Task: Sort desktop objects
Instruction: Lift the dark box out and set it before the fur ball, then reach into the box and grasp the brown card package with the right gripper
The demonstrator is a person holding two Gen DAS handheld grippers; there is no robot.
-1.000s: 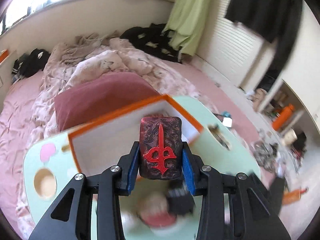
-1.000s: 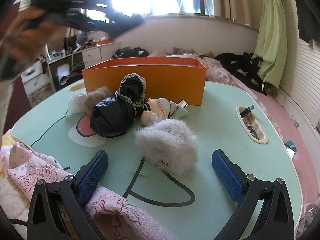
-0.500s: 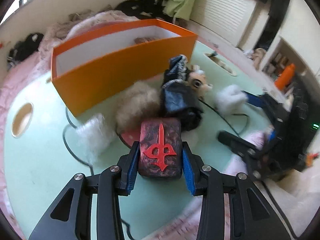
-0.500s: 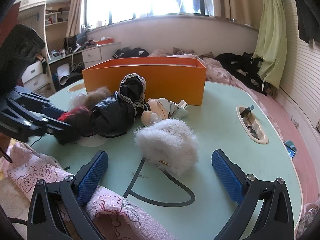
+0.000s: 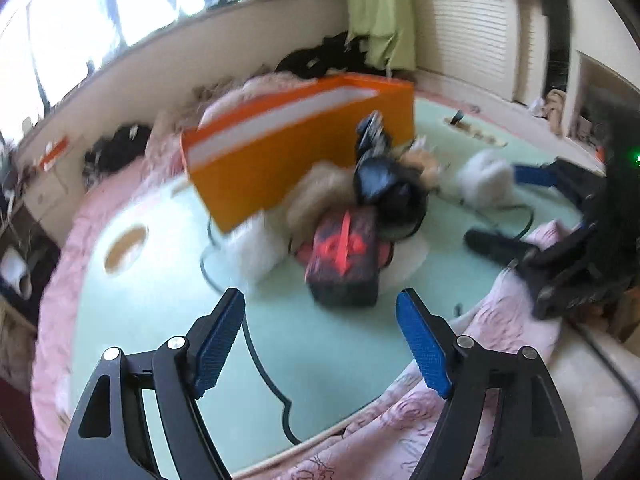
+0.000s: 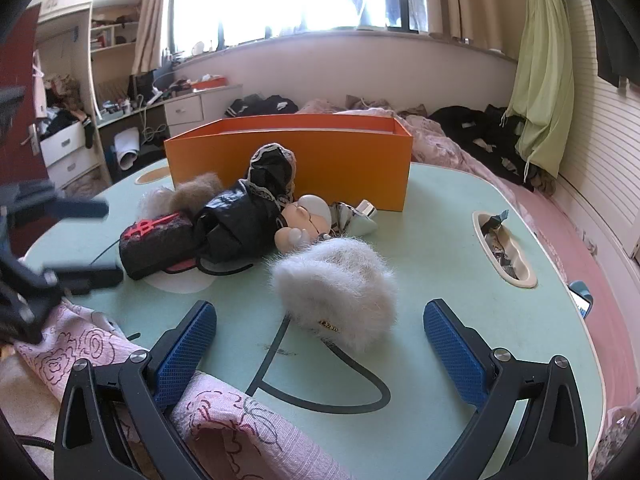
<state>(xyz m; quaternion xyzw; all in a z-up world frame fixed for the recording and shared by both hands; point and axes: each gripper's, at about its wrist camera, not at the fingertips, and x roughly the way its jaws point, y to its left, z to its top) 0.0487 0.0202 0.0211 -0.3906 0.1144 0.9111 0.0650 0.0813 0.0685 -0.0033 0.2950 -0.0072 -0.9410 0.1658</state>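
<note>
The left tongs (image 5: 320, 320) tilt downward over the mint-green bench (image 5: 160, 300), jaws opening with nothing between them. Just beyond lies the dark, marbled rectangular case with a red raised emblem (image 5: 344, 260), touching the glossy black doll (image 5: 384, 188). The right tongs (image 6: 320, 344) stand wide apart, empty, before the fluffy white pouch (image 6: 336, 284). Behind the case sits the orange cardboard box (image 5: 288, 160).

1. Left gripper (image 5: 320, 322): jaws opening, blue pads apart, nothing between them.
2. Dark rectangular case with red emblem (image 5: 345, 258) lies on the pale green tabletop (image 5: 168, 312), just beyond the pads.
3. Open orange cardboard box (image 5: 280, 160) stands farther back, left of the black glossy doll (image 5: 384, 184).
4. Picture is motion-blurred.
</note>
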